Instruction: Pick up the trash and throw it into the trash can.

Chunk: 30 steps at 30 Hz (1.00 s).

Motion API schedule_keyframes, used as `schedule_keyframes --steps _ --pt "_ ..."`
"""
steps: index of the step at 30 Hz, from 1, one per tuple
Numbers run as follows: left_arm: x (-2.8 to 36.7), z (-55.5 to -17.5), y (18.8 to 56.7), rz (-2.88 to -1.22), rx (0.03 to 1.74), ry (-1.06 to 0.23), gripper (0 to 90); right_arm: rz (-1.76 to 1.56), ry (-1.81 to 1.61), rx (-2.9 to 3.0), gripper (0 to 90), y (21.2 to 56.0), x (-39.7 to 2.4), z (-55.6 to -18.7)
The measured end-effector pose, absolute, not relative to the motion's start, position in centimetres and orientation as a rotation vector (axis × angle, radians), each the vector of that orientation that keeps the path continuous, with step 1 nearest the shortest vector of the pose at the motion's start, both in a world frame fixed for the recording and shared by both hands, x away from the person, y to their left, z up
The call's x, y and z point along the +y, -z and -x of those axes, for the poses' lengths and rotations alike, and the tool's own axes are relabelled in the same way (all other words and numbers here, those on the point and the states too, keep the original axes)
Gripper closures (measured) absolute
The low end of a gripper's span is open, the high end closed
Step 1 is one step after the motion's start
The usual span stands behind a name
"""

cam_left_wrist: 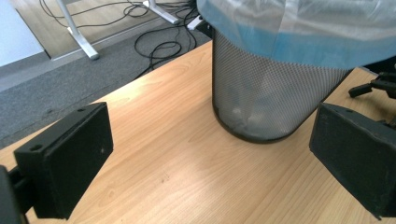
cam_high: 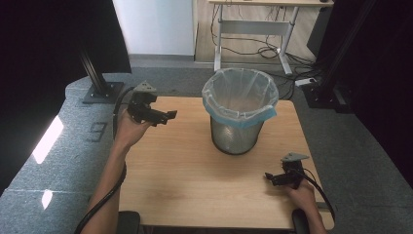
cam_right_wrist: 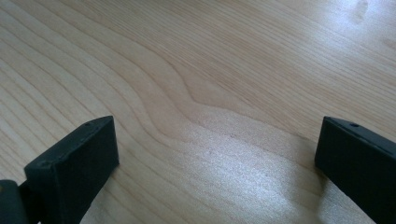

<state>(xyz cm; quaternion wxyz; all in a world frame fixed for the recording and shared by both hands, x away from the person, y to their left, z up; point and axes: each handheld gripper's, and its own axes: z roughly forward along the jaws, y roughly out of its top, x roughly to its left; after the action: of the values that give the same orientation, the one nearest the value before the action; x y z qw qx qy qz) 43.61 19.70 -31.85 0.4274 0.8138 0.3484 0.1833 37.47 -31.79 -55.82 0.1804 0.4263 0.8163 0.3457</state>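
A metal mesh waste bin [cam_high: 237, 131] lined with a clear and blue plastic bag [cam_high: 240, 97] stands upright on the wooden table [cam_high: 185, 180], right of centre toward the back. My left gripper [cam_high: 165, 117] is held above the table's back left corner, open and empty, pointing toward the bin [cam_left_wrist: 261, 93]. Its black jaws stand wide apart in the left gripper view. My right gripper [cam_high: 272, 178] hovers low over the table near the front right, open, with nothing between its jaws and bare wood [cam_right_wrist: 210, 93] under it. It also appears far off as a black gripper [cam_left_wrist: 376, 86].
The table stands on grey carpet [cam_high: 58, 161]. Black frame posts [cam_high: 97, 73] rise at the back left and back right. A desk with cables [cam_high: 263, 46] on the floor stands behind.
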Motion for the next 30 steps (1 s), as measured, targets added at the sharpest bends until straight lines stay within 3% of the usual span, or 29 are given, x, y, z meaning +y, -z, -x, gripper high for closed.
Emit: schedule_keyframes --steps 30 --pt "22.4 -41.3 41.7 -1.977 0.932 -0.436 0.0 -1.211 -0.978 2.302 0.0 55.8 -31.7 -37.4"
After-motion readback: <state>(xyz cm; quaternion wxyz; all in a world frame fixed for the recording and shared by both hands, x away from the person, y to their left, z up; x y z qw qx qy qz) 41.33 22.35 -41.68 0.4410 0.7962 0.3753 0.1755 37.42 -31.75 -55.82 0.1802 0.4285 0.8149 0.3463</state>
